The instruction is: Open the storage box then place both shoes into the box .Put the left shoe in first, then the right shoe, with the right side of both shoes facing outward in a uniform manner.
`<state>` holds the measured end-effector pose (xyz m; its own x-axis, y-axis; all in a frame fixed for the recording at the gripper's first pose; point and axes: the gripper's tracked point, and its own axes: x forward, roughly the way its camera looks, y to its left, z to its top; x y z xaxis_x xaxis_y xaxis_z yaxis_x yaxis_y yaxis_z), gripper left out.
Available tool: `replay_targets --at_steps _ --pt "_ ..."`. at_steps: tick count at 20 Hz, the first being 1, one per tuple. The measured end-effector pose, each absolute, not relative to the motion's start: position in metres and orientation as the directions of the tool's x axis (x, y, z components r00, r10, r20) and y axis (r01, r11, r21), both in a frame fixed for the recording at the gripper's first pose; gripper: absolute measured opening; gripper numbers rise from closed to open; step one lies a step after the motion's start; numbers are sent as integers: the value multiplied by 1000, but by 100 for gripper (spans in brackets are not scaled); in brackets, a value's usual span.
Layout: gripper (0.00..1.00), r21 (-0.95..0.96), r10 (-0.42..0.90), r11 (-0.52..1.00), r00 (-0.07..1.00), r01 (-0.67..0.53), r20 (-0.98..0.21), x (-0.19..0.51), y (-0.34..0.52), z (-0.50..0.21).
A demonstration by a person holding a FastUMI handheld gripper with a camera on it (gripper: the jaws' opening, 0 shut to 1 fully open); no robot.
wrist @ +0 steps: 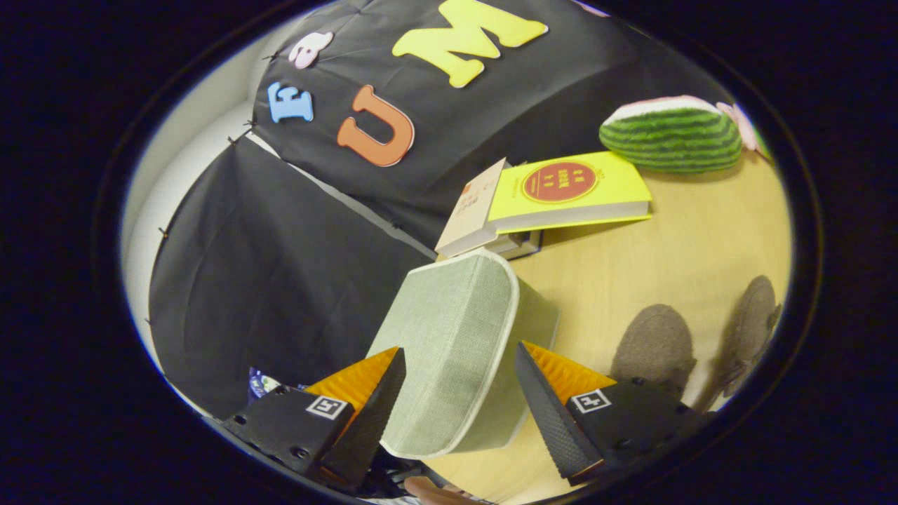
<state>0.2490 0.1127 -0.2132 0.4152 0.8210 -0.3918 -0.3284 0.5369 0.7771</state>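
The tongs stand wide open and hold nothing. The storage box, lid closed, lies between the two fingers and just ahead, its long axis running away from them. Right of the box, two shoes wait on the table, well apart from it.

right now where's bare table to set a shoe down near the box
Bare table lies between the storage box, the books and the two shoes. It is crowded toward the wall: the books sit just behind the box, with the watermelon toy beyond them. The open gripper straddles the box's lid.
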Motion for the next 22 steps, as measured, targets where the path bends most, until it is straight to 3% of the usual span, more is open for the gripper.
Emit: replay_targets --at_steps 5,8,13,17,22 --pt "99 833 866 470 334 -292 -372 264 115 -241" --pt "99 916 936 330 203 -227 -287 255 131 -242" --pt "98 948 963 253 140 -196 -228 256 139 -244" --pt "74 949 957 262 171 -174 -233 264 132 -249" --pt "34 940 938 286 253 -186 -235 270 116 -238"
